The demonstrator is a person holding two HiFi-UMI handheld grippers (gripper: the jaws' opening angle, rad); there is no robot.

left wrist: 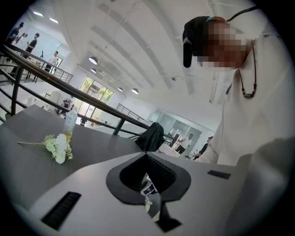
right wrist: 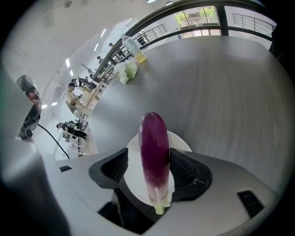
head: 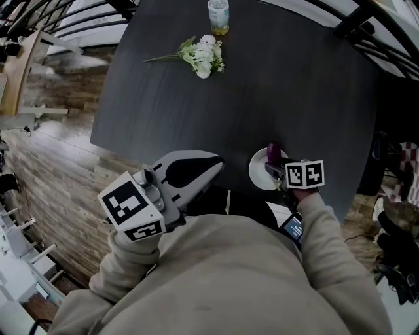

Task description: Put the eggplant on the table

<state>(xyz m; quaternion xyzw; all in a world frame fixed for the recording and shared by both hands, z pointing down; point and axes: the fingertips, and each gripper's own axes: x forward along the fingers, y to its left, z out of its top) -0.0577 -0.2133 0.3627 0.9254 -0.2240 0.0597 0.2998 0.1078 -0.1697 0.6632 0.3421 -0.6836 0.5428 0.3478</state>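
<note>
Near edge of dark table [head: 262, 85], toward near right corner: white plate [head: 258, 171] with eggplant [right wrist: 154, 152] lying on it, stem end toward the camera in the right gripper view, purple tip toward the far edge. Not yet on bare tabletop.

Right gripper [right wrist: 148, 156]: tilted down over the plate, jaws spread, eggplant between them. Clear gap at the left pad, right pad close beside the skin, no pinch.

Left gripper [head: 213, 163]: jaws pressed together, nothing between, tips just over the near edge, left of the plate.

Far edge: white flowers [head: 203, 55], plastic bottle [head: 218, 16] beyond them, well apart from the plate.

Likely trouble from here:
- Uneven closing, one pad first: smooth rounded skin, so a sideways roll on the plate or off its rim.
- Grip close to the stem end: long body forward of the pads, possible droop or swivel on lifting.
- Plate near the edge and unheld: a push from the lower jaw enough to slide it.

Writing: none legible. Bottle label too small to read. Black-and-white square markers on both gripper cubes, patterns only.
</note>
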